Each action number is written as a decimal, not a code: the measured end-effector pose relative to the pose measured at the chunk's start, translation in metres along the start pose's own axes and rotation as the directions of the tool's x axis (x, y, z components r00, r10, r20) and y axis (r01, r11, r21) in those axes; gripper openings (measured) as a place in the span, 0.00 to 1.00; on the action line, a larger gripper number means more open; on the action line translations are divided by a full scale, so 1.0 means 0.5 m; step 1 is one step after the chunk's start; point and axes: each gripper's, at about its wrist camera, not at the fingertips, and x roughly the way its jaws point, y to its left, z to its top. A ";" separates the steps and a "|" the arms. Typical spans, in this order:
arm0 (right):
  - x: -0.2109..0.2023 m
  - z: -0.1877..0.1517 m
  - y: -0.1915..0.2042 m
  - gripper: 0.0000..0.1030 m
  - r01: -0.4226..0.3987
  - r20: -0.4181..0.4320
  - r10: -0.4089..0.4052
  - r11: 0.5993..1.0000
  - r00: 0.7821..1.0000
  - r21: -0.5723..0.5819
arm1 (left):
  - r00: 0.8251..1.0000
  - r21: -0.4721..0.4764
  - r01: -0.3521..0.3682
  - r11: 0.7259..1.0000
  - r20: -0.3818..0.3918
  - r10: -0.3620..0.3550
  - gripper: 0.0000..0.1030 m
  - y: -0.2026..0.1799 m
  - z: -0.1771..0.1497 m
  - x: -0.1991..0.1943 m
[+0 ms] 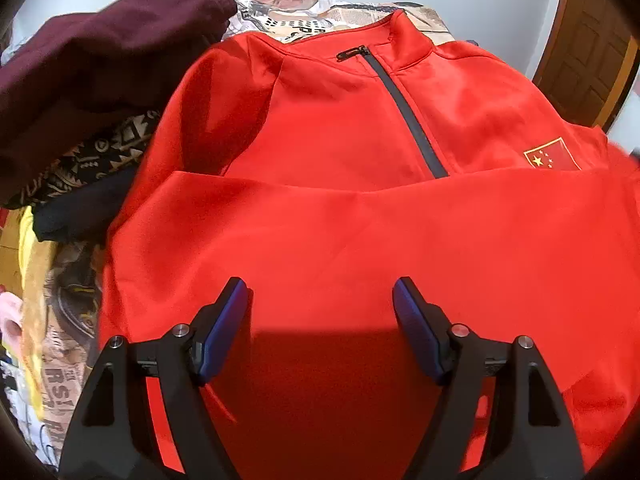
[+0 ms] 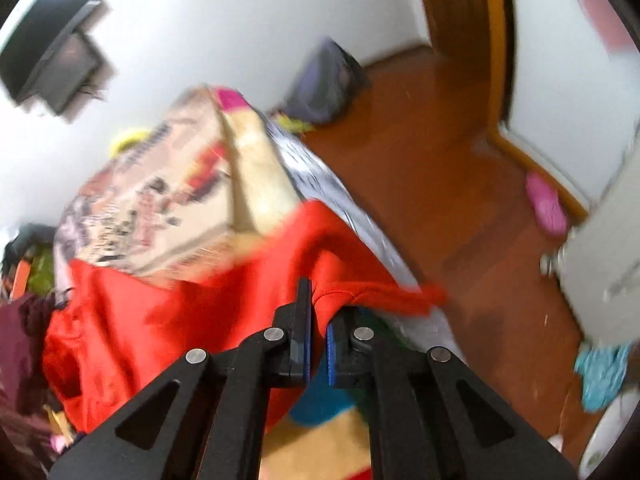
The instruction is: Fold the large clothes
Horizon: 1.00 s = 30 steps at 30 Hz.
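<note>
A large red zip jacket (image 1: 340,128) lies front up on the bed, collar at the far end, with a dark zipper (image 1: 404,108) and a flag patch (image 1: 552,154). One red sleeve is folded across its middle. My left gripper (image 1: 320,304) is open and empty, just above the lower part of the jacket. In the right wrist view my right gripper (image 2: 319,320) is shut on a bunched edge of the red jacket (image 2: 192,312) near the bed's side edge. That view is blurred.
A maroon garment (image 1: 100,64) and dark patterned clothes (image 1: 92,168) are piled left of the jacket. The printed bedspread (image 2: 160,192) covers the bed. Beside the bed are wooden floor (image 2: 440,160), a door frame (image 2: 492,40), pink (image 2: 546,204) and teal (image 2: 600,372) items.
</note>
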 end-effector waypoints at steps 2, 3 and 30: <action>-0.071 0.003 0.035 0.05 -0.030 0.069 0.035 0.997 0.997 -0.070 | 1.000 0.011 -0.009 1.000 0.020 0.009 0.72 -0.001 0.003 -0.022; -0.089 0.005 0.052 0.05 -0.042 0.090 0.051 0.995 0.995 -0.096 | 0.999 0.019 -0.013 1.000 0.033 0.012 0.72 -0.002 0.004 -0.033; -0.023 -0.299 0.348 0.11 -0.300 -0.317 0.160 0.833 0.935 -0.464 | 0.973 0.072 0.038 0.997 0.225 -0.054 0.73 0.012 -0.025 -0.242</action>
